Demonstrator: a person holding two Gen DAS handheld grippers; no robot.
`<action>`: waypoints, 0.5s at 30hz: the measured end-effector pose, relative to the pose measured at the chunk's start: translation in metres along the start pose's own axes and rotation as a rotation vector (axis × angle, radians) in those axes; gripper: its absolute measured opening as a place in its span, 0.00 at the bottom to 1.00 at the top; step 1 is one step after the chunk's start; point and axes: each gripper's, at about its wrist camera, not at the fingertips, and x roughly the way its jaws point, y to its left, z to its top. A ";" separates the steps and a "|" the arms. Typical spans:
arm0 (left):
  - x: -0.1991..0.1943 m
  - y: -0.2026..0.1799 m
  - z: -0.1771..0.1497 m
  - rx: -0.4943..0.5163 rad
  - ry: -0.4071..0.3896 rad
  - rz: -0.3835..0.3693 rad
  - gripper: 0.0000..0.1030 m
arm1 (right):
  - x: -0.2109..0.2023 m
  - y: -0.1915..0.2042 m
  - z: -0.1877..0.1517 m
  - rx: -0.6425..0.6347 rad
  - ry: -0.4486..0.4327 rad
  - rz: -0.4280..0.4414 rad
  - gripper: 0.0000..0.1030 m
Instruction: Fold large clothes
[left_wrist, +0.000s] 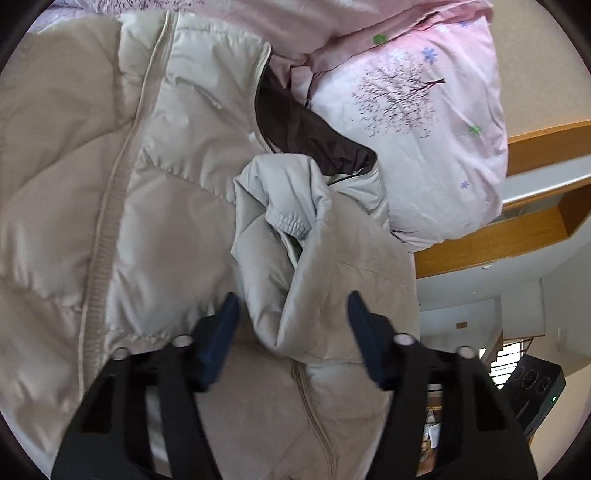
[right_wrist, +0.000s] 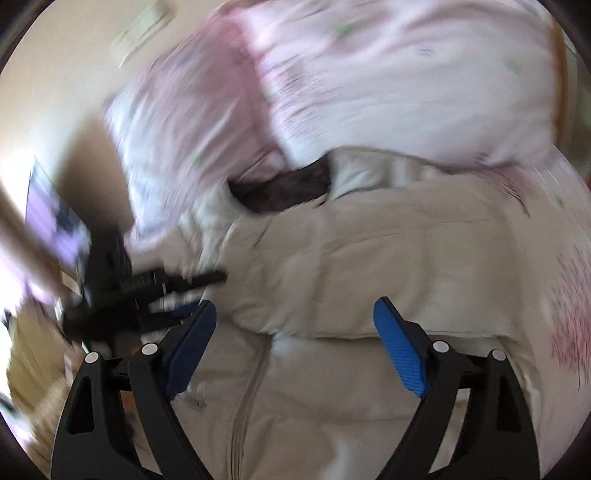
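A cream padded jacket (left_wrist: 155, 192) with a zip band and dark brown lining (left_wrist: 295, 125) lies spread on the bed. Its sleeve, elastic cuff (left_wrist: 291, 225) showing, is folded over the body. My left gripper (left_wrist: 293, 314) hovers over that sleeve, and the sleeve's puffy fold fills the gap between its blue pads (left_wrist: 218, 347); I see no pinch. In the blurred right wrist view, my right gripper (right_wrist: 295, 319) stands wide open above the jacket (right_wrist: 369, 258), nothing between its fingers. The left gripper (right_wrist: 166, 291) shows there at the jacket's left edge.
A pink floral duvet (left_wrist: 417, 122) is bunched against the jacket's collar side and also fills the top of the right wrist view (right_wrist: 369, 81). A wooden bed frame (left_wrist: 491, 236) runs beyond the duvet, with the room floor past the bed edge.
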 end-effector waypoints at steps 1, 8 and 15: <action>0.003 -0.001 0.000 0.009 0.002 0.010 0.40 | -0.006 -0.010 0.003 0.036 -0.018 -0.002 0.86; -0.010 -0.009 0.004 0.074 -0.057 0.034 0.13 | -0.033 -0.044 0.017 0.150 -0.127 -0.045 0.86; -0.035 0.021 0.008 0.061 -0.080 0.119 0.14 | -0.037 -0.050 0.018 0.169 -0.149 -0.058 0.86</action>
